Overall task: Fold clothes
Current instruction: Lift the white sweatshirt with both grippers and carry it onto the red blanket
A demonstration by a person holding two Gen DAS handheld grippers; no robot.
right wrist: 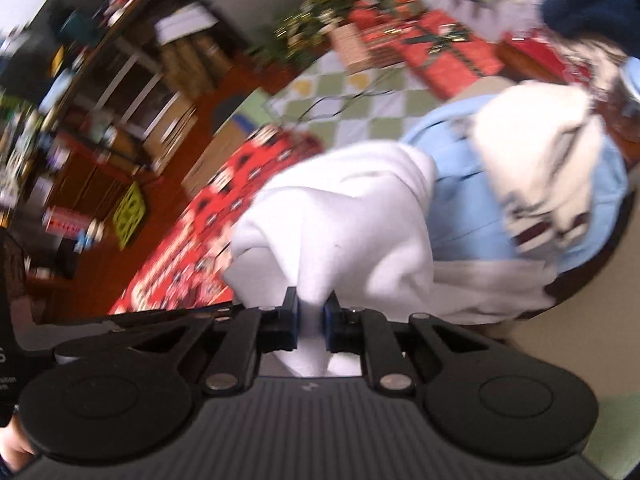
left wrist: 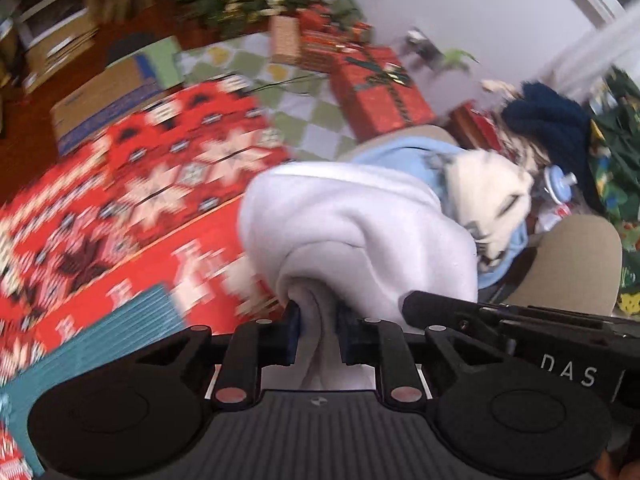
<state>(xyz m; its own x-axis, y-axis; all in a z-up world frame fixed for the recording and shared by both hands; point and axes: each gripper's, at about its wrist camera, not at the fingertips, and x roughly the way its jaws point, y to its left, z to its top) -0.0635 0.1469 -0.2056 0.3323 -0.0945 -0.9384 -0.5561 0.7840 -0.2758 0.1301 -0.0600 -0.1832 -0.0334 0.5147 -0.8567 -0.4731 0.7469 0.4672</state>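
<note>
**Both grippers pinched on one white garment, lifted off the pile**

The left gripper [left wrist: 318, 334] was closed on a bunched fold of the white garment [left wrist: 352, 216], its blue-padded fingers [left wrist: 293, 330] pressing the cloth from either side. The right gripper [right wrist: 311, 322] was likewise closed on a narrower pinch of the same garment [right wrist: 352, 216], which rose straight out from between its fingers [right wrist: 291, 320]. In both wrist views the cloth ran forward and away from the jaws, draping toward the heap of clothes behind it: a light blue garment [left wrist: 404, 152] and a cream patterned piece [left wrist: 486, 184], with a dark blue knitted item [left wrist: 552, 120] further back. Below and to the left in each view lay the red patterned cloth [left wrist: 160, 160], a flat surface that appeared free of clothing. In the left wrist view the black body of the other gripper [left wrist: 520, 320] sat just beside the right edge of the garment, so the two pinch points seemed to be close together, along one edge of the garment. Neither hand was nearer; both already held it. The garment's long axis could not be read, since it hung crumpled. By judgement, the coming move turned on drawing the two grips apart so that the held edge stretched taut and the body hung clear of the pile before being laid on the red cloth. Motion blur hid finer detail.
</note>
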